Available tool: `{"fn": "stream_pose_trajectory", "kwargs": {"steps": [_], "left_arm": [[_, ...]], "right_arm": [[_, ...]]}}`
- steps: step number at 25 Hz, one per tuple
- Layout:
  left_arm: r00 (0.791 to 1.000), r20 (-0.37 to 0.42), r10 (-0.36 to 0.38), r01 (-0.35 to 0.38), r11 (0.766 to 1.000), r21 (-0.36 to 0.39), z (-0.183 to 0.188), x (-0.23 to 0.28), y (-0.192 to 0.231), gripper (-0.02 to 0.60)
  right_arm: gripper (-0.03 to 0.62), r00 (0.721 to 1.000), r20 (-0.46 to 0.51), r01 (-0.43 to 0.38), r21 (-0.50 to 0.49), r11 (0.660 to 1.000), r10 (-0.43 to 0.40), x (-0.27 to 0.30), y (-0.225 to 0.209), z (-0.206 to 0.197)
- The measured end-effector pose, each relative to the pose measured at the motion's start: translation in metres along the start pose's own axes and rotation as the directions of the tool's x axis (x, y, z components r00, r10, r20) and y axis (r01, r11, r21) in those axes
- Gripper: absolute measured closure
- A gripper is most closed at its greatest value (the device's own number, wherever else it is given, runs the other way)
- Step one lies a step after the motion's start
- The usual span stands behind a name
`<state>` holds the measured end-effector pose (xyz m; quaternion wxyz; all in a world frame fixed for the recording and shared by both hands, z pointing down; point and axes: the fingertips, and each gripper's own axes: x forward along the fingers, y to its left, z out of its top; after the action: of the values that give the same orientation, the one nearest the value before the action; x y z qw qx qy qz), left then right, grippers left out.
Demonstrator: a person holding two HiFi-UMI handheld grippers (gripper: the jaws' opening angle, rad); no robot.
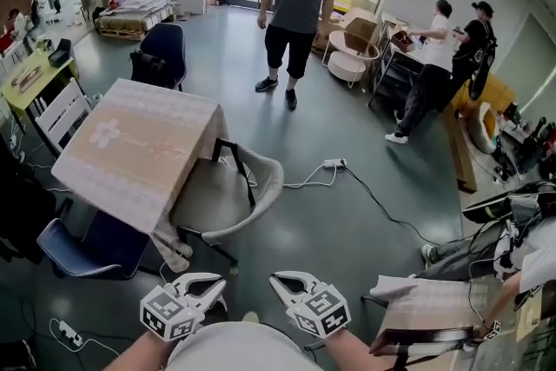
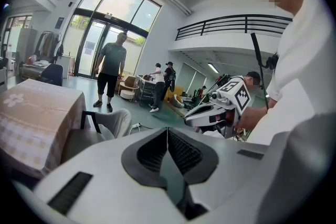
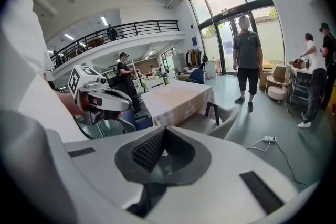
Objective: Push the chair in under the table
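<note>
A grey chair (image 1: 228, 197) with a curved back and black frame stands at the near right corner of the table (image 1: 139, 148), its seat partly under the beige cloth. It also shows as the chair (image 2: 100, 126) in the left gripper view and as the chair (image 3: 216, 117) in the right gripper view. My left gripper (image 1: 215, 282) and right gripper (image 1: 280, 279) hang side by side low in the head view, well short of the chair and apart from it. The left gripper (image 2: 167, 131) has its pads together on nothing. The right gripper (image 3: 164, 132) is likewise shut and empty.
A person (image 1: 295, 4) stands on the floor beyond the table. A power strip (image 1: 334, 162) and its cable lie right of the chair. A blue chair (image 1: 82, 252) sits at the table's near left, and a dark chair (image 1: 161, 52) behind it. Another clothed table (image 1: 430, 308) is at my right.
</note>
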<state>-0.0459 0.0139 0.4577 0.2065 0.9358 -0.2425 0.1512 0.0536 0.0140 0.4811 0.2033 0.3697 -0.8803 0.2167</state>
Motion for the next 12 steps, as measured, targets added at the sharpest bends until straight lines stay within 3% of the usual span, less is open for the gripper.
{"fn": "stream_pose_trajectory", "kwargs": {"steps": [8, 12], "left_arm": [[1.0, 0.023, 0.012, -0.013, 1.0, 0.022, -0.001, -0.006, -0.02, 0.566], [1.0, -0.015, 0.0, 0.0, 1.0, 0.007, -0.011, -0.003, -0.024, 0.566]], "right_arm": [[0.58, 1.0, 0.019, -0.017, -0.052, 0.999, 0.018, -0.011, 0.011, -0.001], [0.58, 1.0, 0.014, -0.013, -0.025, 1.0, 0.013, -0.015, 0.016, -0.009]]}}
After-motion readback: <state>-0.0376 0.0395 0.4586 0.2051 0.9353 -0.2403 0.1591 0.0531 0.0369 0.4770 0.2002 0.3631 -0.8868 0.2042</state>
